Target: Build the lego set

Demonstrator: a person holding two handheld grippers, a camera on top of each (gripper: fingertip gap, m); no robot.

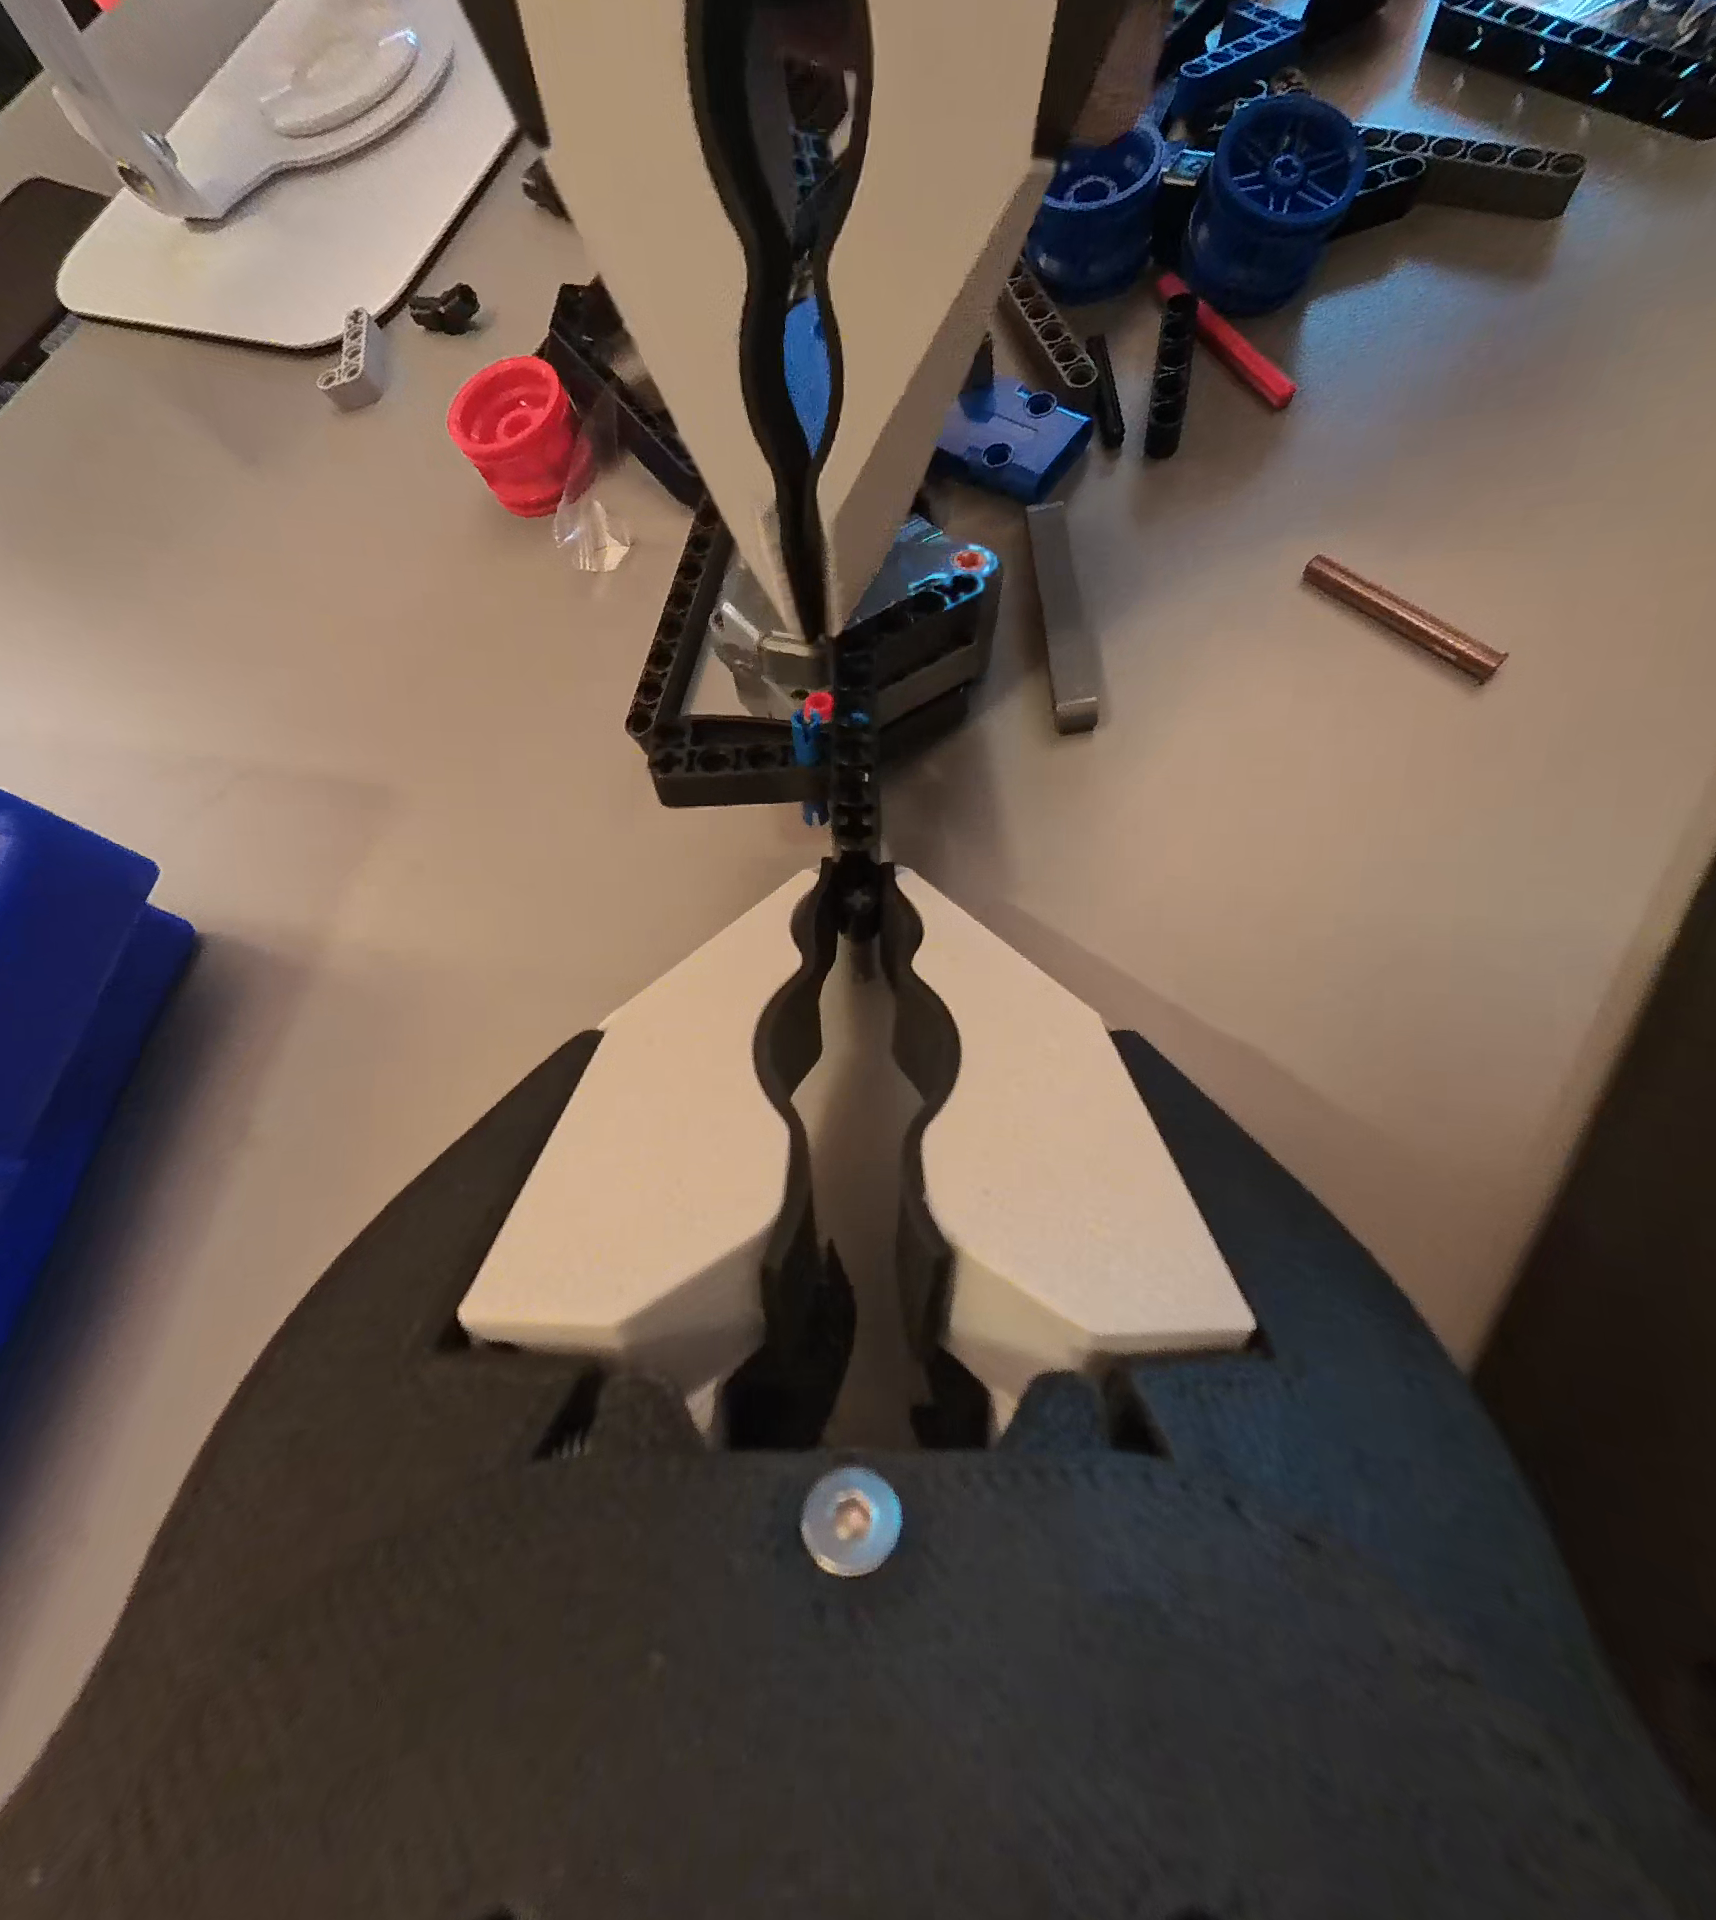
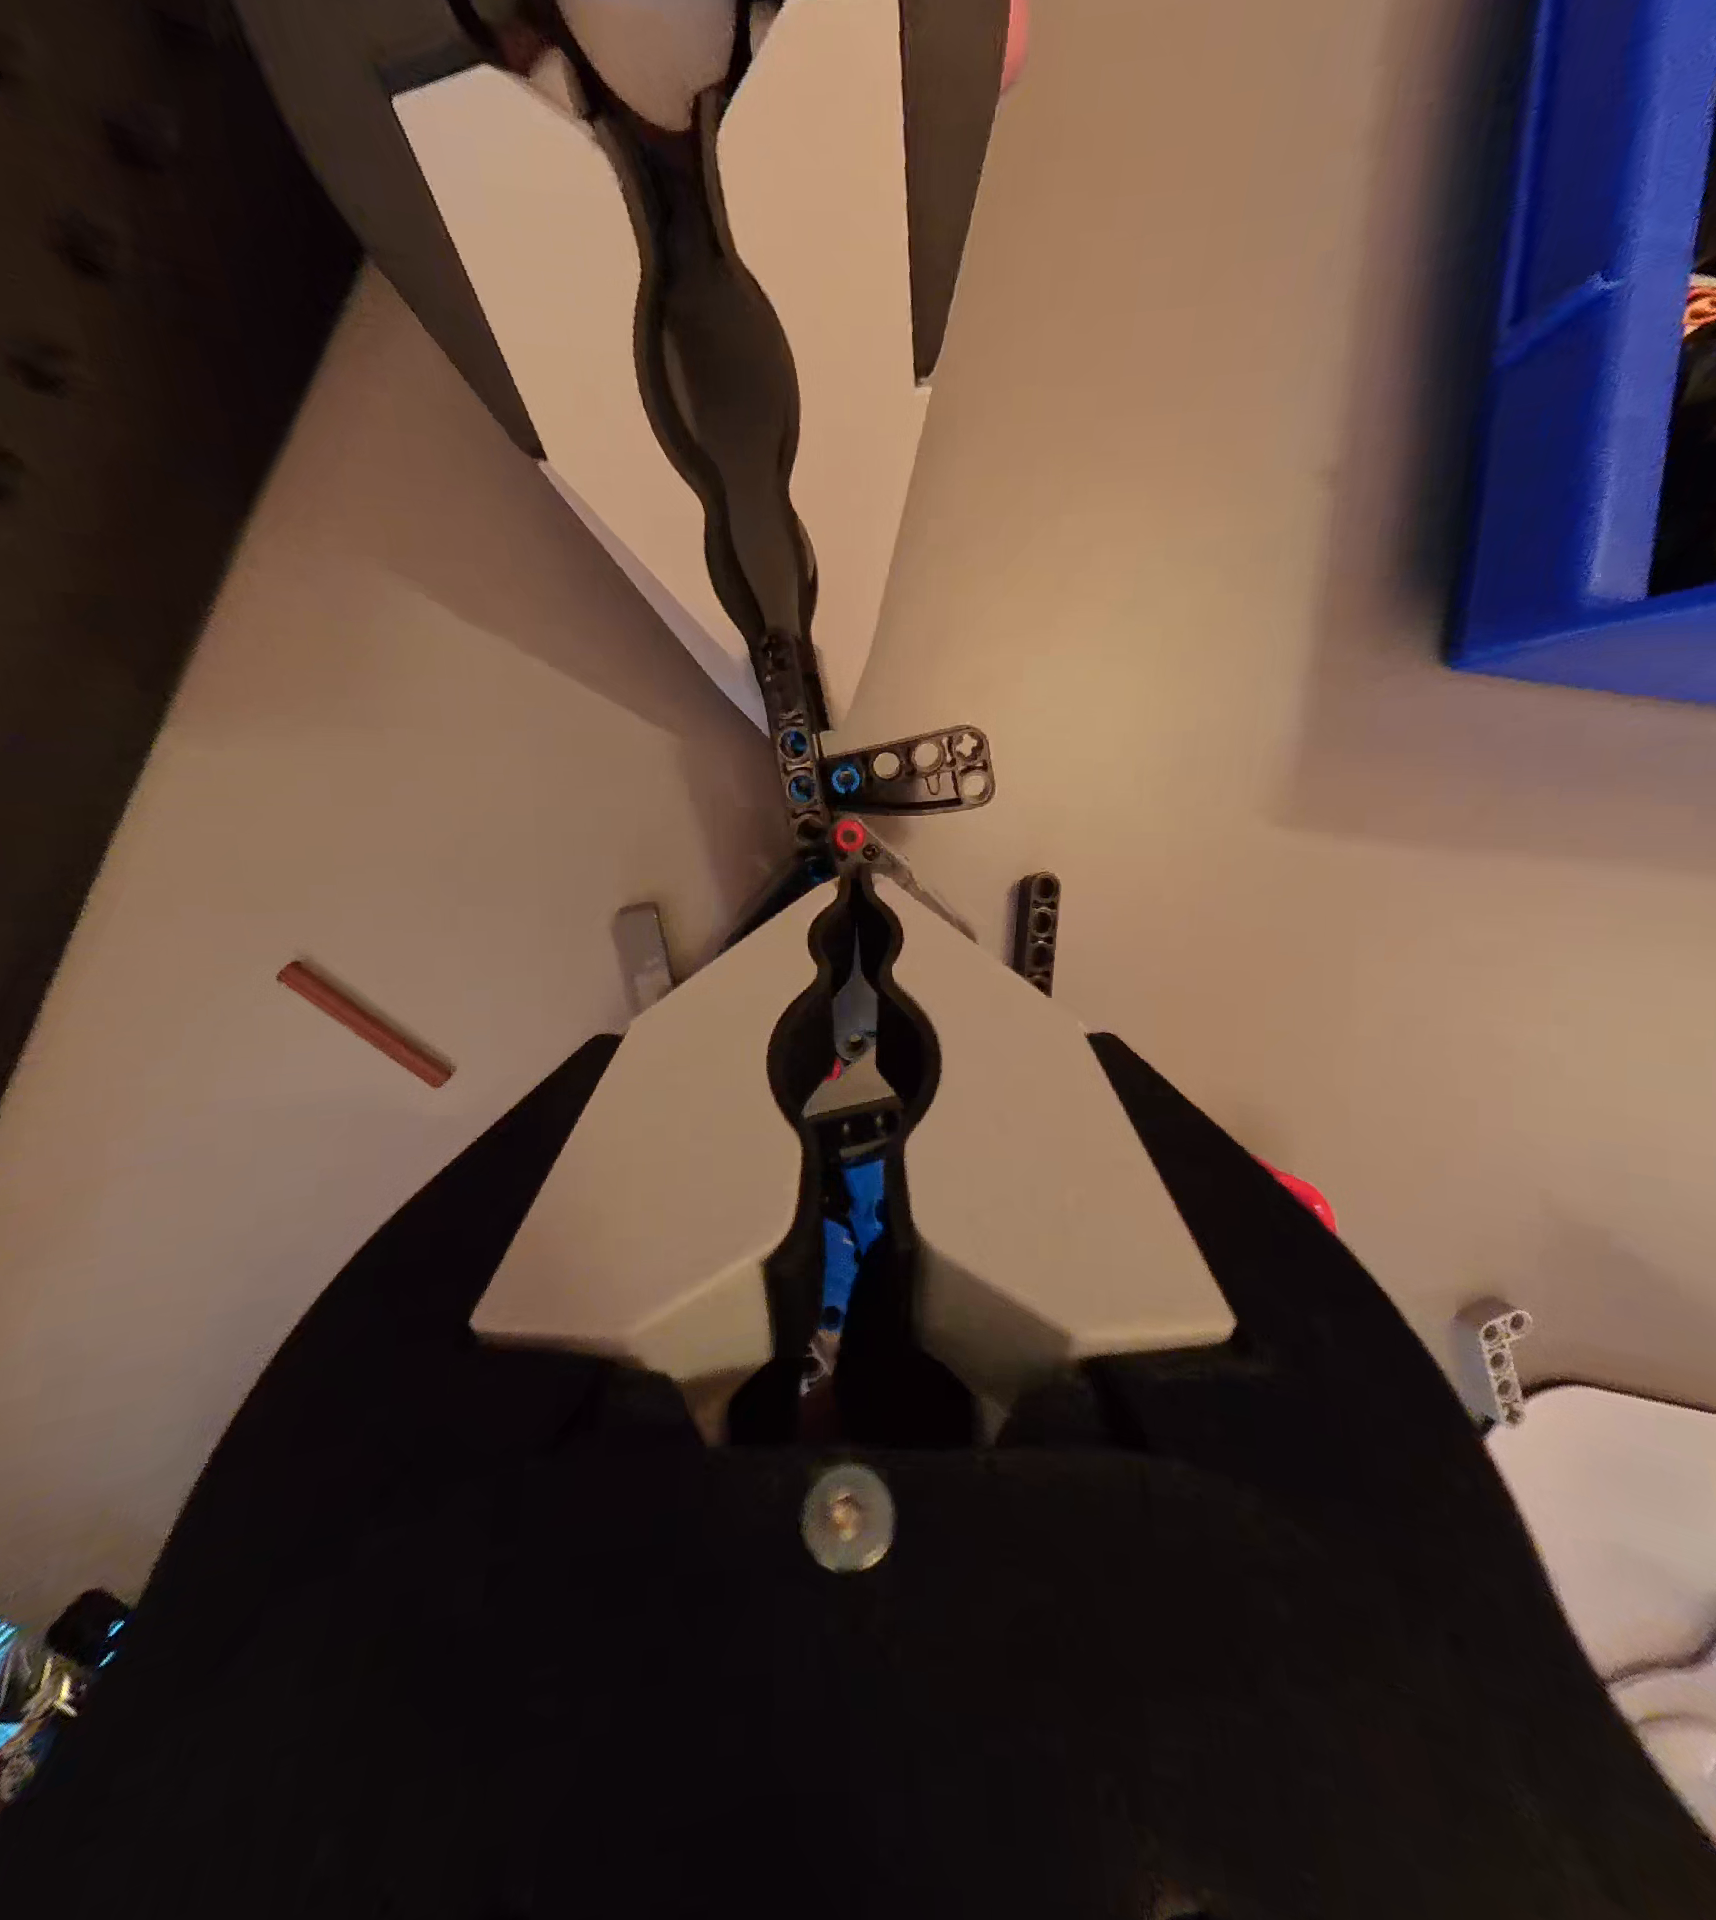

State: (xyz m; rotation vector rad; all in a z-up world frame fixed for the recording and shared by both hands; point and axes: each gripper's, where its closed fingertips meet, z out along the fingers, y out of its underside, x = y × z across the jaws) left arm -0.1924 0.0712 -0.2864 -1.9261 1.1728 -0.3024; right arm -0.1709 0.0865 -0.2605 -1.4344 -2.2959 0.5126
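Observation:
A partly built assembly (image 1: 698, 748) of black holed beams, a grey block and blue and red pins is held between both grippers above the beige table. My left gripper (image 1: 856, 883) is shut on the end of a black beam (image 1: 854, 790) that sticks out of the assembly. My right gripper (image 1: 812, 629) comes in from the far side, shut on the grey block (image 1: 771, 649). In the right wrist view my right gripper (image 2: 856, 883) is closed just below a red pin (image 2: 846, 836), facing the left gripper (image 2: 800, 675) on the black beam (image 2: 797, 769).
A red wheel hub (image 1: 511, 431), blue wheels (image 1: 1269, 197), a blue panel (image 1: 1015, 436), a grey beam (image 1: 1067, 618), a brown axle (image 1: 1405, 618) and loose black beams lie beyond. A blue bin (image 1: 23, 1039) stands left, a white stand base (image 1: 293, 208) far left. The table edge (image 1: 1612, 1039) runs close on the right. Across from one pair of fingers to the other is roughly 4 cm. From the right gripper's tips to the red wheel hub (image 1: 511, 431) is close to 12 cm.

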